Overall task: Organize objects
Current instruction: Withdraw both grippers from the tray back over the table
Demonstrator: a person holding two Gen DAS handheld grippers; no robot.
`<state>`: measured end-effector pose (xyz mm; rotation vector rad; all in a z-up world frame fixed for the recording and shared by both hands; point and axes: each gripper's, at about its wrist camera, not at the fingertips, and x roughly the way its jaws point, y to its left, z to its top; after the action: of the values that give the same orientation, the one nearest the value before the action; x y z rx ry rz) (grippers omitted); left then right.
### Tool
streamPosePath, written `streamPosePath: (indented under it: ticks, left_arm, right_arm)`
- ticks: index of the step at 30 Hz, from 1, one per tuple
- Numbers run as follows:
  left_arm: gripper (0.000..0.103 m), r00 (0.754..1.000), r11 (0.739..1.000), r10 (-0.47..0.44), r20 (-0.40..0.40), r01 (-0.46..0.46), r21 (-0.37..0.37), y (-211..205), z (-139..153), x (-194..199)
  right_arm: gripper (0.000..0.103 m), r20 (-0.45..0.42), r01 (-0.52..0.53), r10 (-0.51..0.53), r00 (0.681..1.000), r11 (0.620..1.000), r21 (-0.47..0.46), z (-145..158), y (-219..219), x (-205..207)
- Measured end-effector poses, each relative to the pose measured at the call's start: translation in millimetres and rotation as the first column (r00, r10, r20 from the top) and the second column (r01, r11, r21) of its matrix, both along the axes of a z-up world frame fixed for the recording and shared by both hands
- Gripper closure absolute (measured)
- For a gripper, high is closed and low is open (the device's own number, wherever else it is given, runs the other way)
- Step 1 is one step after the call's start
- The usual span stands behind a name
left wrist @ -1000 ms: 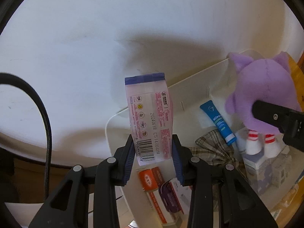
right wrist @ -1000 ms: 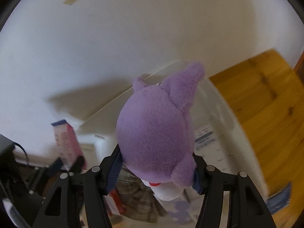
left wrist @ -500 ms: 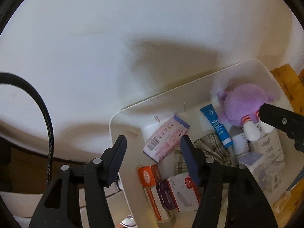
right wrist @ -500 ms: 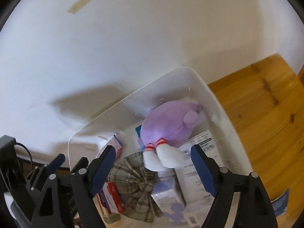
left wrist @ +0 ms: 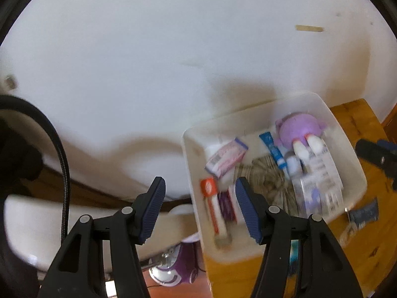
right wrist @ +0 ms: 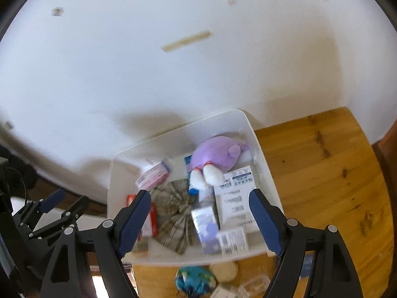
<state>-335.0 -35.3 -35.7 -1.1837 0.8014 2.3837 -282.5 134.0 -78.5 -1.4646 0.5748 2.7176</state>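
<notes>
A white plastic bin [right wrist: 263,164] stands on a wooden table [right wrist: 322,168] against a white wall, and it is full. At its far right lies a purple plush toy [right wrist: 218,152] with white feet banded in red. A pink packet [left wrist: 227,159] with a barcode rests at the far left, a blue tube [left wrist: 274,150] between them, a plaid cloth bow [right wrist: 175,213] in the middle, and white printed boxes [right wrist: 235,196] to the right. The left gripper [left wrist: 199,208] and right gripper [right wrist: 199,221] both hover above the near rim, fingers spread wide, holding nothing. Only the left view shows a red-capped tube [left wrist: 214,206] clearly; only the right view shows a teal round object [right wrist: 196,278] on the table nearer than the bin.
</notes>
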Motion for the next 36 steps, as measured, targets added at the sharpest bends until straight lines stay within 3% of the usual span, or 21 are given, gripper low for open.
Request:
streamPosePath:
  ticks: [6,12,15,22,23,27,33,36]
  left_arm:
    - [0.04,0.999,1.0,0.03,0.042,-0.03,-0.009,-41,19,81]
    - [0.039,0.99,0.998,0.053,0.129,-0.058,0.032,-49,13,147]
    - [0.039,0.979,0.994,0.076,0.188,-0.089,0.065,-47,10,175]
    - [0.039,0.958,0.976,0.151,0.243,-0.183,0.115,-33,4,203]
    - [0.039,0.941,0.961,0.212,0.264,-0.25,0.12,-32,2,201]
    - [0.039,0.895,0.913,0.284,0.344,-0.362,0.188,-27,-9,194]
    - [0.039,0.844,0.843,0.353,0.404,-0.475,0.255,-15,-39,165]
    - [0.039,0.813,0.811,0.393,0.43,-0.526,0.254,-11,-68,138]
  right_arm:
    - [0.021,-0.082,-0.094,0.098,0.992,0.994,0.047,32,0,66]
    - [0.021,-0.124,-0.172,0.187,0.974,0.978,0.121,47,10,130]
    - [0.021,-0.14,-0.199,0.22,0.965,0.968,0.152,46,15,157]
    - [0.021,-0.118,-0.257,0.281,0.953,0.949,0.185,20,23,200]
    - [0.021,-0.113,-0.266,0.291,0.95,0.945,0.191,15,24,204]
    - [0.021,-0.09,-0.306,0.331,0.939,0.927,0.218,-6,23,217]
    - [0.021,-0.056,-0.362,0.387,0.92,0.899,0.247,-37,13,211]
    - [0.021,-0.037,-0.387,0.408,0.912,0.887,0.252,-54,7,201]
